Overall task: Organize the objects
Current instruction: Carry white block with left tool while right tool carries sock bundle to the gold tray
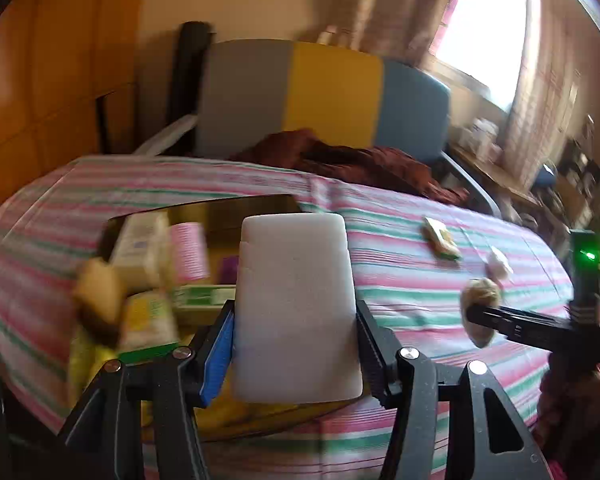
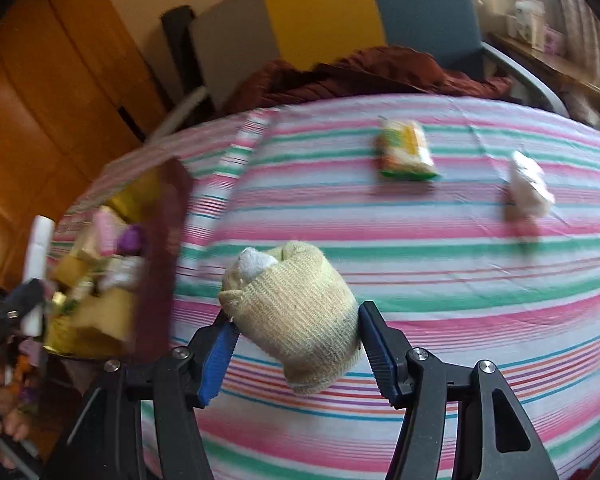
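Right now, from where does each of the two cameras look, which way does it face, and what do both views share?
Left wrist: sits behind the left gripper, shut on a white foam block, facing the box of items; the right gripper shows at right.
Right wrist: sits behind the right gripper, shut on a rolled sock, facing across the striped bedsheet.
Shared: bedsheet, box, snack packet, white crumpled item, striped headboard.

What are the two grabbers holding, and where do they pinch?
The left gripper pinches the white sponge block by its lower sides. The right gripper pinches the rolled cream sock across its middle.
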A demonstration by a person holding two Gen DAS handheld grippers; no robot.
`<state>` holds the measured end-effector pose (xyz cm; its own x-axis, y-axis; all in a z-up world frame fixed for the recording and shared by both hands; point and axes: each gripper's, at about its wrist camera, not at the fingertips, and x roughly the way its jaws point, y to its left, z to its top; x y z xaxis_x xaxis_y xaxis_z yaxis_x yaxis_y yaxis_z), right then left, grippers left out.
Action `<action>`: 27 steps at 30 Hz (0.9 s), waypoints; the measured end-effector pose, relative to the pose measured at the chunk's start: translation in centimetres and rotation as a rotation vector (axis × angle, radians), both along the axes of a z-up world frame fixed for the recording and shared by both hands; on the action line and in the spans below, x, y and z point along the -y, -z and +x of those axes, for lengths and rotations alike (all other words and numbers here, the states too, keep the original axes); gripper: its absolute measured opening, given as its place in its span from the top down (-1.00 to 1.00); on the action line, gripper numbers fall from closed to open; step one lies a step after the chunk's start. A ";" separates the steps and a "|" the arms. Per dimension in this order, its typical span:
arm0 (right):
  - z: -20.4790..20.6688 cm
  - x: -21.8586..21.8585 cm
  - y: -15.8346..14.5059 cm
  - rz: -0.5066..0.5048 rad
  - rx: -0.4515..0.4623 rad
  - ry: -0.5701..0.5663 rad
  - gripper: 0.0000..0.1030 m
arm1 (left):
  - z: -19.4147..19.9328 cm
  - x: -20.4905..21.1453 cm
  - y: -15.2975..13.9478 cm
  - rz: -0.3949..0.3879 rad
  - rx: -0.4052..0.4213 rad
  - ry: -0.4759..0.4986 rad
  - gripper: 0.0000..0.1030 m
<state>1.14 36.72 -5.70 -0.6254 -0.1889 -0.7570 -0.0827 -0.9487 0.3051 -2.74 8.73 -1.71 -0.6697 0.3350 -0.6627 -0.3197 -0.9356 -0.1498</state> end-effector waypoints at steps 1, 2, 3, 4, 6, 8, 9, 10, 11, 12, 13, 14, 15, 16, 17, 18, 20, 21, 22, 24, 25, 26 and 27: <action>-0.1 1.0 -0.5 -0.005 -0.014 -0.017 -0.18 | -0.1 1.2 0.0 0.007 0.003 -0.026 -0.09; -0.2 2.1 -1.1 -0.006 -0.030 -0.040 -0.18 | -0.2 2.8 0.0 0.017 0.008 -0.064 -0.09; -0.3 3.3 -1.6 -0.003 -0.042 -0.062 -0.18 | -0.2 4.1 0.1 0.027 0.013 -0.092 -0.09; -0.5 4.4 -2.0 0.001 -0.053 -0.085 -0.18 | -0.2 4.9 0.2 0.033 0.016 -0.111 -0.09; -0.9 6.7 -2.6 0.013 -0.075 -0.136 -0.18 | 0.0 7.3 0.5 0.044 0.021 -0.168 -0.09; -1.2 8.9 -3.1 0.026 -0.092 -0.184 -0.18 | 0.3 9.2 0.8 0.059 0.026 -0.207 -0.09; -1.3 9.8 -3.2 0.030 -0.097 -0.201 -0.18 | 0.4 9.9 0.8 0.066 0.030 -0.220 -0.09; -1.5 10.7 -3.3 0.033 -0.100 -0.219 -0.18 | 0.5 10.8 1.0 0.077 0.037 -0.238 -0.09; -1.8 11.7 -3.3 0.034 -0.101 -0.237 -0.18 | 0.7 11.6 1.1 0.087 0.041 -0.253 -0.09; -1.9 12.4 -3.4 0.035 -0.101 -0.254 -0.18 | 0.8 12.2 1.2 0.094 0.043 -0.260 -0.09; -2.1 13.3 -3.3 0.038 -0.102 -0.273 -0.18 | 1.1 12.7 1.3 0.103 0.043 -0.267 -0.09; -2.2 13.8 -3.2 0.041 -0.102 -0.285 -0.18 | 1.2 13.4 1.4 0.124 0.047 -0.271 -0.09; -2.4 14.3 -3.2 0.047 -0.101 -0.295 -0.18 | 1.3 13.6 1.4 0.137 0.053 -0.270 -0.09; -2.5 14.9 -3.1 0.050 -0.099 -0.305 -0.18 | 1.2 13.9 1.6 0.157 0.064 -0.269 -0.09; -2.6 15.4 -3.1 0.051 -0.098 -0.315 -0.18 | 1.1 14.1 1.7 0.172 0.073 -0.267 -0.09; -2.5 15.7 -3.0 0.051 -0.099 -0.320 -0.18 | 1.2 14.1 1.8 0.179 0.073 -0.264 -0.09; -2.6 16.1 -2.9 0.057 -0.102 -0.323 -0.18 | 0.9 13.9 1.8 0.200 0.078 -0.249 -0.09; -2.6 16.2 -2.9 0.069 -0.104 -0.314 -0.18 | 0.8 13.8 1.8 0.209 0.085 -0.241 -0.09; -2.7 16.1 -2.9 0.082 -0.107 -0.304 -0.18 | 0.5 13.6 1.9 0.223 0.096 -0.229 -0.09; -3.1 15.9 -2.9 0.091 -0.108 -0.290 -0.18 | 0.1 13.1 2.0 0.235 0.107 -0.214 -0.09; -3.3 15.8 -2.9 0.097 -0.108 -0.284 -0.18 | -0.1 12.7 2.0 0.236 0.108 -0.203 -0.09; -3.4 15.7 -2.9 0.104 -0.107 -0.280 -0.18 | -0.1 12.4 2.1 0.234 0.108 -0.193 -0.09; -3.6 15.6 -2.9 0.114 -0.107 -0.273 -0.18 | -0.1 12.1 2.2 0.231 0.109 -0.181 -0.09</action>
